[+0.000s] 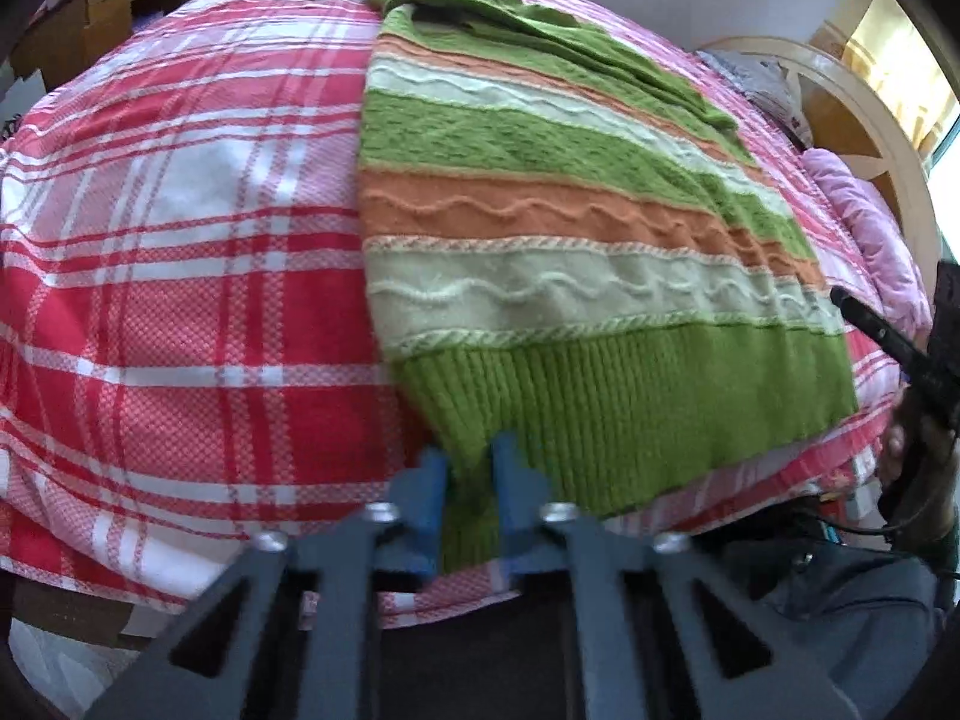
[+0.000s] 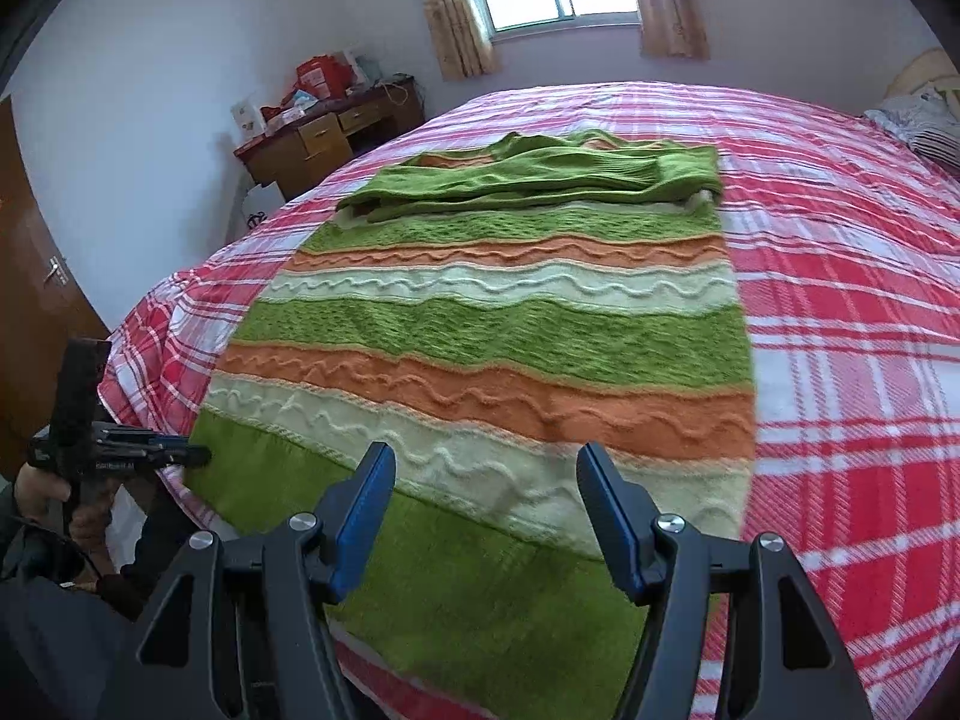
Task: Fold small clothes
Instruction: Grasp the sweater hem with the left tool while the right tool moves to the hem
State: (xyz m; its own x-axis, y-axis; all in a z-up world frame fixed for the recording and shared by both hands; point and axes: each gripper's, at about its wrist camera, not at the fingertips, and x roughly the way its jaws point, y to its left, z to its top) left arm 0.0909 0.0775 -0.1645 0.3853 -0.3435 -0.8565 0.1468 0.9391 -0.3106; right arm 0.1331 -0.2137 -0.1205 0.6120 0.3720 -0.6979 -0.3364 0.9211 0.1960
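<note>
- On plaid bedspread (image 2: 840, 276): striped knit sweater (image 2: 510, 336) spread flat, ribbed green hem (image 1: 630, 402) at near bed edge, sleeves (image 2: 540, 177) already folded across chest at far end.
- Step in hand, as judged: gripping hem corners ahead of a lengthwise fold of hem toward collar; sleeve fold apparently done.
- Left gripper (image 1: 469, 468): blue fingers (image 1: 432, 492) nearly closed, pinching left hem corner; knit fabric visibly caught between them.
- Right gripper (image 2: 486, 480): blue fingers (image 2: 366, 510) spread wide, holding nothing, hovering just above cream and green bands near hem, right of centre.
- Pose: left tool low and level at bed edge, aimed along sweater's left side; right tool higher, tilted downward over garment. Left tool also visible in right-wrist view, held in a hand at near left corner.
- Next move, as judged: right gripper down onto right hem corner, closure on ribbing, then both corners lifted together and carried toward collar.
- Risk: uneven lift skewing the fold; thick knit slipping from a shallow pinch.
</note>
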